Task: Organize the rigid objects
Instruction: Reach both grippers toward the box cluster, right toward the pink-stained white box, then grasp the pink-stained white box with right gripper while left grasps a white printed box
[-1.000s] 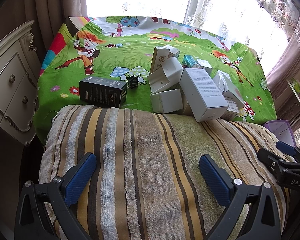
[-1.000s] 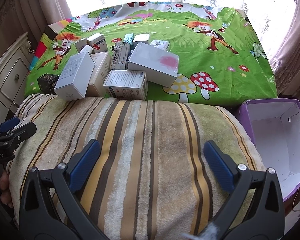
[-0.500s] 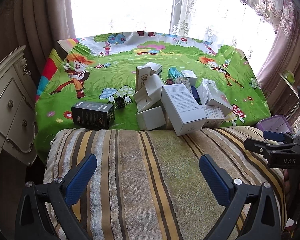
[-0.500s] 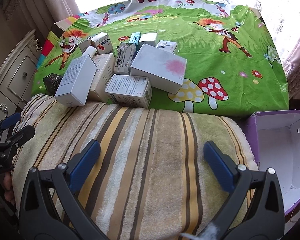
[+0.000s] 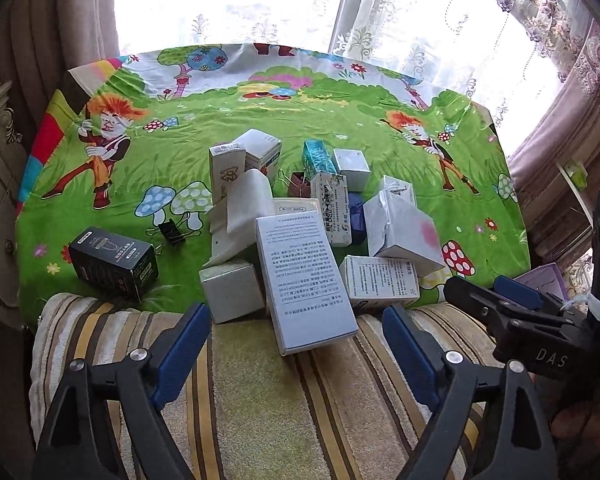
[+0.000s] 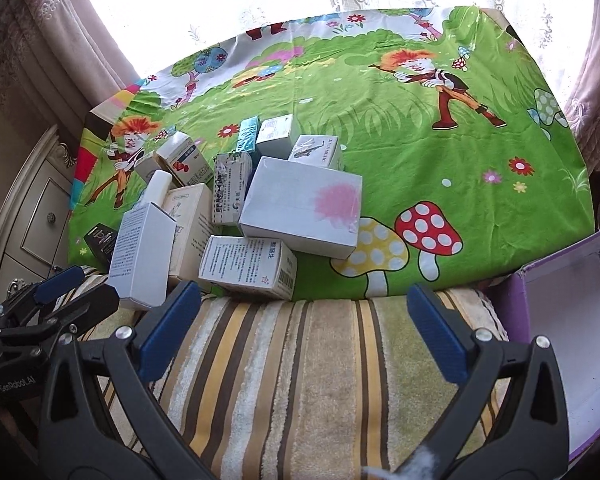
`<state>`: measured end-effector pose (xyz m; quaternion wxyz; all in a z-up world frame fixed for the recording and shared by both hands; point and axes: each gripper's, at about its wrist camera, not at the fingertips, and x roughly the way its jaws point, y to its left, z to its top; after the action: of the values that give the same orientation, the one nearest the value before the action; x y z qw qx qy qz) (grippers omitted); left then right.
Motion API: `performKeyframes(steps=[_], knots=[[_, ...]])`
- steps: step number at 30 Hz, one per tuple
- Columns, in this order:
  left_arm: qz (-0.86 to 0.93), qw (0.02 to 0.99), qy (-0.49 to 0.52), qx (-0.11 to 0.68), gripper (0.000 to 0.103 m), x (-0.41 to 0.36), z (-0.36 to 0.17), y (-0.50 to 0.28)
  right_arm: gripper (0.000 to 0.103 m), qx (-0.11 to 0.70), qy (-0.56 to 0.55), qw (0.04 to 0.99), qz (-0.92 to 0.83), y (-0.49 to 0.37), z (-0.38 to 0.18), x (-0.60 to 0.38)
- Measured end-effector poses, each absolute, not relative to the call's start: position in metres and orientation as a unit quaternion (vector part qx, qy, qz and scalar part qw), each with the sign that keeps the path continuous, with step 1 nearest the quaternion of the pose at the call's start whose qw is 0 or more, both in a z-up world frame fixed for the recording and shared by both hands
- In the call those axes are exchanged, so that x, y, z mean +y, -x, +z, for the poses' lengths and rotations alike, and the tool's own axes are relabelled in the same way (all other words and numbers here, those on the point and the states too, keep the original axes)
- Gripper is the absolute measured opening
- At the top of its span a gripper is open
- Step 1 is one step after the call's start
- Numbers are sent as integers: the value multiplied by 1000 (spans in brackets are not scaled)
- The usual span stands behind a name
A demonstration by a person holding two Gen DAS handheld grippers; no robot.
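At the near edge of the table: a striped towel (image 5: 284,400) lies folded along the front, under both grippers.
Left gripper (image 5: 296,344): hangs over the towel with nothing between its blue pads; its jaws are closing but still stand well apart.
Right gripper (image 6: 300,324): hangs over the towel beside the left one, jaws wide, holding nothing.
Boxes: a loose heap sits on the green cartoon cloth (image 6: 420,128), toward the near edge and left of the table's middle.
Tall white box (image 5: 304,280): printed with small text, tilted, its lower end resting on the towel's far edge.
Small grey box (image 5: 232,292): just left of the tall one, touching the towel.
Pink-stained white box (image 6: 300,208): lies on top of the heap, leaning on a printed carton (image 6: 248,266) at the cloth's near edge.
Black box (image 5: 114,262): stands apart from the heap, near the table's left edge.
Binder clip (image 5: 172,232): black, between the black box and the heap.
Purple bin (image 6: 572,320): open, white inside, off the table's near right corner.
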<state>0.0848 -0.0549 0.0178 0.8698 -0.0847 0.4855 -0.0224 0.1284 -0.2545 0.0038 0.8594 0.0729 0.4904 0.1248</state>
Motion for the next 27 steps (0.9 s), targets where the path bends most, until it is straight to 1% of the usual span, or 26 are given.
performKeyframes(steps=[4, 6, 7, 8, 14, 27], knots=[[-22, 859, 88, 503, 74, -57, 8, -96, 103, 507, -77, 850, 119, -150, -6, -249], [-21, 859, 78, 506, 65, -60, 5, -97, 103, 512, -76, 847, 121, -158, -9, -245], [-23, 857, 75, 509, 55, -62, 2, -97, 103, 511, -74, 848, 121, -161, -10, -243], [-24, 856, 72, 511, 48, -64, 0, -97, 103, 510, -71, 849, 120, -164, -10, -241], [-25, 863, 65, 500, 47, -65, 0, -93, 103, 529, -69, 838, 113, -187, -22, -233], [-29, 868, 70, 491, 47, -64, 0, -90, 103, 540, -87, 831, 98, -213, -35, -229]])
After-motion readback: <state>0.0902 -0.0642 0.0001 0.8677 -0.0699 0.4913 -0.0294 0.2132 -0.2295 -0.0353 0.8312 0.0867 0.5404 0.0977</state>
